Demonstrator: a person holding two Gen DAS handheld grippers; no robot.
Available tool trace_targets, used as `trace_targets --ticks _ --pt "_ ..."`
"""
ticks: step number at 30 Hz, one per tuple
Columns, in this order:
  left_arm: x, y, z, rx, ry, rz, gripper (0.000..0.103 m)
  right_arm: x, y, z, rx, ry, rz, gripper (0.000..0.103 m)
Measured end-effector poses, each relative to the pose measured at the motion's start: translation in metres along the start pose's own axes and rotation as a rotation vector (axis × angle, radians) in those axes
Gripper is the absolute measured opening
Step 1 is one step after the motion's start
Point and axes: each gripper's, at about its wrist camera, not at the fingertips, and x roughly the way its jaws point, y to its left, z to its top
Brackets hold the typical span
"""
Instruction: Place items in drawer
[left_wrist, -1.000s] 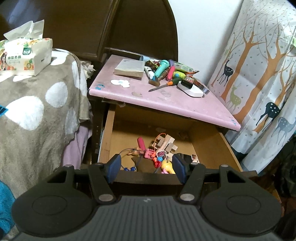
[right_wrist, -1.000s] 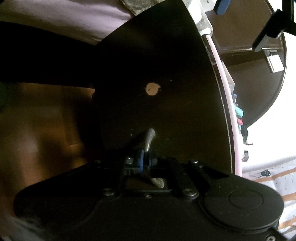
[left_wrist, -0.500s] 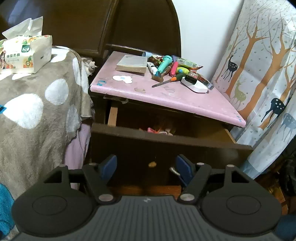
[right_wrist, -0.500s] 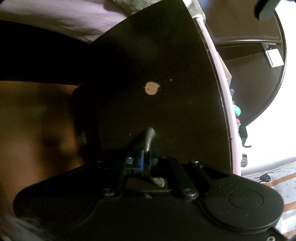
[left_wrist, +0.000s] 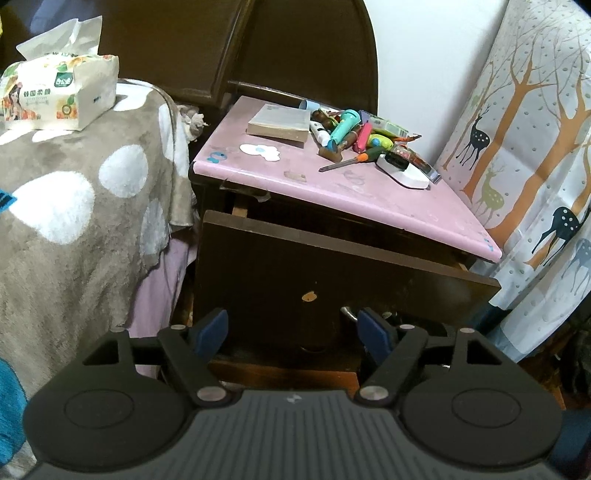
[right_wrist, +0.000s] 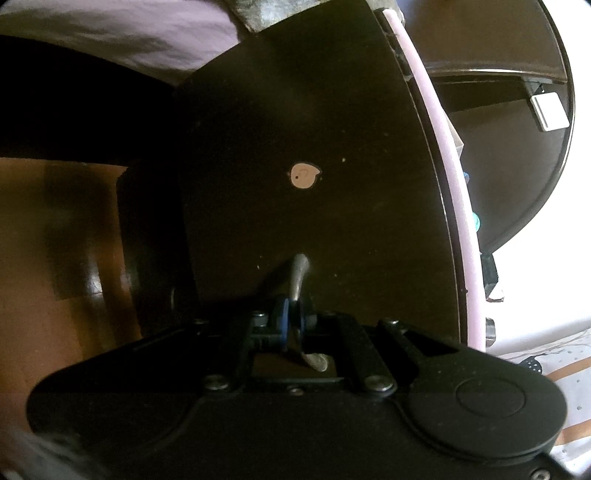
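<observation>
Bedside corner of a bedroom on my feeds: grey blanket with white dots (left_wrist: 74, 206) on the left, deer-print curtain (left_wrist: 535, 166) on the right, and between them the dark wooden nightstand with its pink top (left_wrist: 332, 184). Big change over the last second: the dark brown wooden drawer (left_wrist: 314, 266) was pulled wide, with little toys and trinkets showing inside, and now it's slid nearly home, only a thin gap left under the pink top, contents hidden. My right gripper (right_wrist: 291, 317) is clamped on the curved metal drawer handle (right_wrist: 299, 273); the left gripper (left_wrist: 291, 328) hangs spread wide with nothing in it, in front of the drawer face. A heap of colourful pens and a screwdriver (left_wrist: 354, 136) sits on top, so I'd guess either this closing wraps things up or more loading follows.
</observation>
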Motion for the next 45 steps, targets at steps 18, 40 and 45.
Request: trace_targets --ticks 18,40,45 --pt "0.006 0.008 0.003 -0.032 0.016 -0.018 0.077 0.050 -0.024 0.009 0.017 0.052 -0.002 0.002" --pt "0.010 -0.007 -0.003 0.035 0.044 0.019 0.085 0.038 -0.060 -0.019 0.408 0.299 0.252 0.068" --pt "0.012 -0.017 -0.006 0.066 0.057 0.032 0.088 0.013 -0.086 -0.057 0.836 0.451 0.385 0.073"
